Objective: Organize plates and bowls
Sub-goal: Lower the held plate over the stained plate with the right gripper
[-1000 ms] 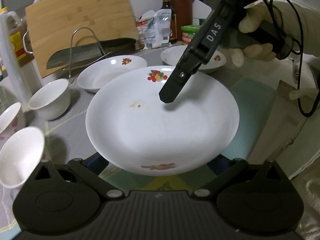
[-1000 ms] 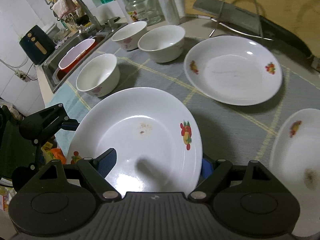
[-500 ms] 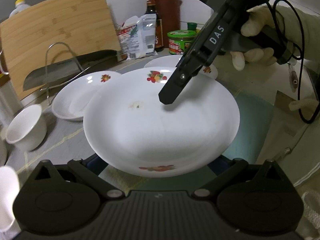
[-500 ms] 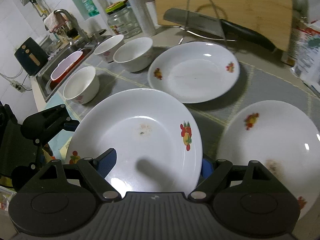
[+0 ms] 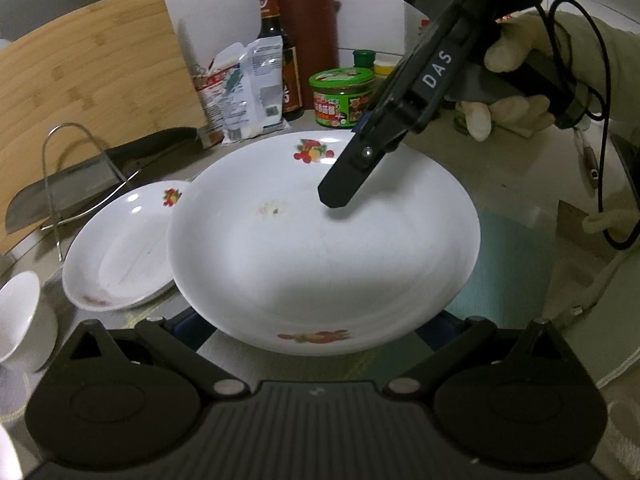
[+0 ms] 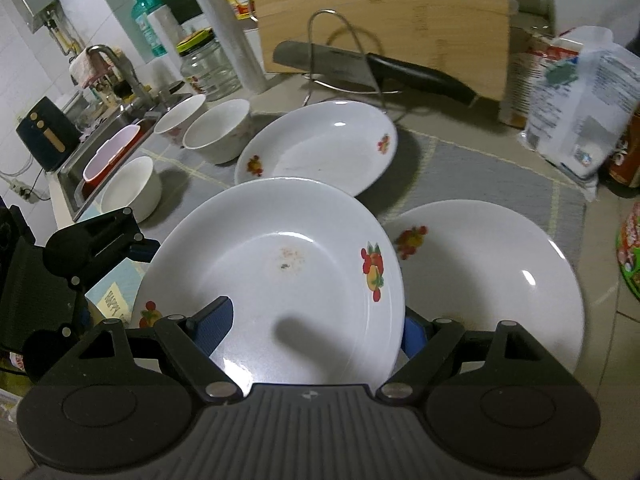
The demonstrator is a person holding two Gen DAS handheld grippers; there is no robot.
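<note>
plates are not stacked yet. both tongs are carrying one big plate [image 6: 276, 276] together, up off the counter. the right tongs [image 6: 310, 322] are squeezing its near edge, one finger on top and one under. the left tongs [image 5: 316, 320] are grasping the other edge the same way. just past the right tongs, a second plate [image 6: 492, 280] is lying flat, and a third plate [image 6: 320, 148] is sitting farther off. three bowls [image 6: 216, 136] are waiting apart, out to the left near the sink [image 6: 76, 176]. i am thinking the held plate is going onto the second one, so most sorting is left.
</note>
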